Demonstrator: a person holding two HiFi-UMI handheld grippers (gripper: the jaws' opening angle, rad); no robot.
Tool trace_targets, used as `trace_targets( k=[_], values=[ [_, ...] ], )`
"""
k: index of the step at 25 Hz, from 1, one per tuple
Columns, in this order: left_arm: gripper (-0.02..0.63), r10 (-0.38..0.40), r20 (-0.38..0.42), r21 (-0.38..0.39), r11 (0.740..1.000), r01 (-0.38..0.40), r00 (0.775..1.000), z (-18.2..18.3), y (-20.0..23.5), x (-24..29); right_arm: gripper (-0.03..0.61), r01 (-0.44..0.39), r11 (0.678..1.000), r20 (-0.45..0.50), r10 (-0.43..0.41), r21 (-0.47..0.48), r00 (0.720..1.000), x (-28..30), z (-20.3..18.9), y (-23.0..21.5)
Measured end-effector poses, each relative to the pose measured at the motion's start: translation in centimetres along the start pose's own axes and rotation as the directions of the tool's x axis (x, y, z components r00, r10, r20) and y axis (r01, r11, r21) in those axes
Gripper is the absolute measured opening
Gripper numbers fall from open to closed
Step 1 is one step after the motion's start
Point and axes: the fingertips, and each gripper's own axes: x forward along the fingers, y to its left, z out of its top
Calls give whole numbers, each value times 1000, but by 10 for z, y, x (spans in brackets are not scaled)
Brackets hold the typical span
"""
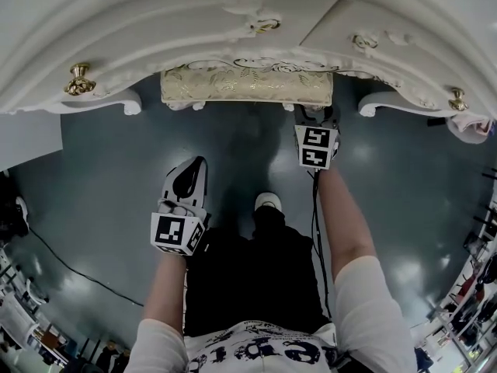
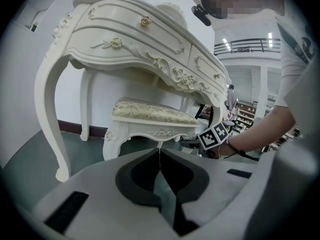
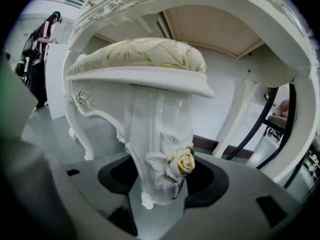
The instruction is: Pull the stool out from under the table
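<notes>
While our left gripper (image 2: 159, 156) hangs short of the bench (image 1: 155, 29), jaws together, our right gripper (image 3: 161, 196) clamps a leg (image 3: 159, 129) of the stool (image 1: 247, 84), tucked under the bench, long axis along its front

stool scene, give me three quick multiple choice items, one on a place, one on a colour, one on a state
1. Where does the stool leg stand?
A) out on the floor behind the person
B) between the jaws of the right gripper
C) on the tabletop

2. What colour are the drawer knobs?
A) black
B) red
C) gold

3. How do the jaws of the left gripper stand?
A) together, nothing between them
B) wide apart
C) clamped on a knob

Key:
1. B, the right gripper view shows the leg between them.
2. C, they shine gold in the head view.
3. A, the left gripper view shows only a thin seam.
</notes>
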Motion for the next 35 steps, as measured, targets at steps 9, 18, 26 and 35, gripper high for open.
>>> trace_targets(
  k=[9,18,26,35],
  values=[
    [18,-13,-13,-12,1000,13,1000,7,-25,-18,279,-7,1000,-44,7,4,999,-23,-16,6],
    [18,-73,-22,25,997,73,997,6,-60,-48,279,-22,1000,-102,23,4,995,-80,-60,16],
    [19,-113,-68,48,992,116,991,-13,-86,-86,279,-34,999,-124,35,6,992,-130,-90,34],
    [18,-56,-56,23,998,57,997,-33,-101,-122,279,-71,997,-127,69,-10,989,-169,-118,42]
  ],
)
